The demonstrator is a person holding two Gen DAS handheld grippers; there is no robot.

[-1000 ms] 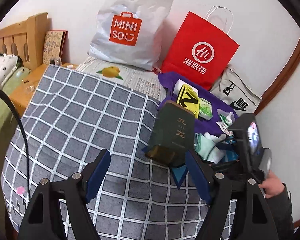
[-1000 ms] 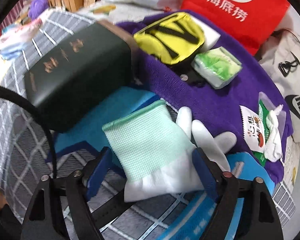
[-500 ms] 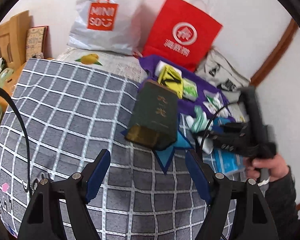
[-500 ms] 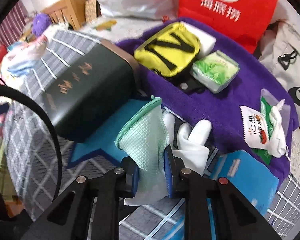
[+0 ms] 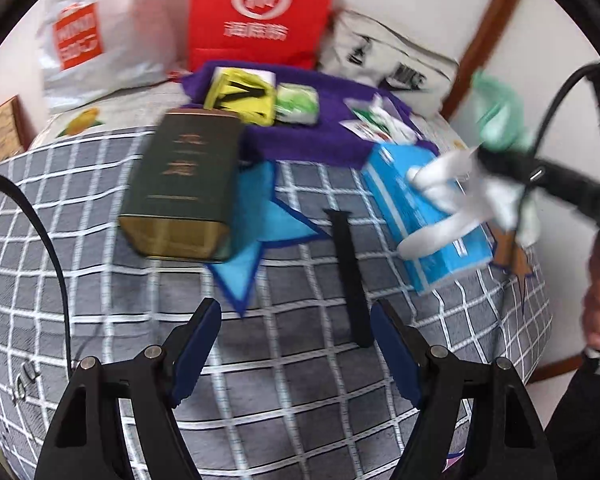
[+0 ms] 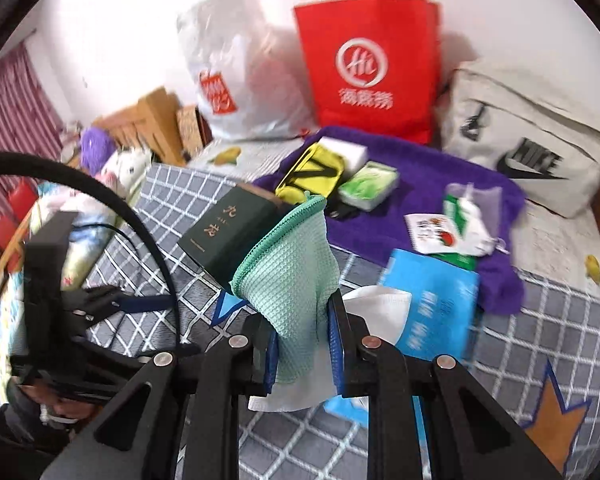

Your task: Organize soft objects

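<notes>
Grey checked bedding [image 5: 100, 240] fills our view, with a white wall behind. Along the wall at twelve o'clock stand a silver bag [image 6: 236, 64], a red bag [image 6: 368, 64] and a canvas bag [image 6: 528, 136]. Before them lies a purple towel [image 6: 428, 184] carrying a yellow pouch [image 6: 312, 176] and small packets. At ten o'clock from centre in the right wrist view sits a dark green box [image 6: 232, 232]; at four o'clock, a blue tissue pack [image 6: 436, 304].

Our right gripper [image 6: 302, 350] is pressed together on a mint and white glove [image 6: 292, 280], pinching it near the cuff and holding it clear of the bed. In the left wrist view the glove [image 5: 480, 184] dangles at three o'clock, blurred. Our left gripper [image 5: 296, 344] is spread wide with nothing between its fingers, low above the bedding near a black strip [image 5: 350, 276].

We judge the step to be carrying the lifted glove. Next we would need to choose its resting place, perhaps the towel, and lower it before releasing.
</notes>
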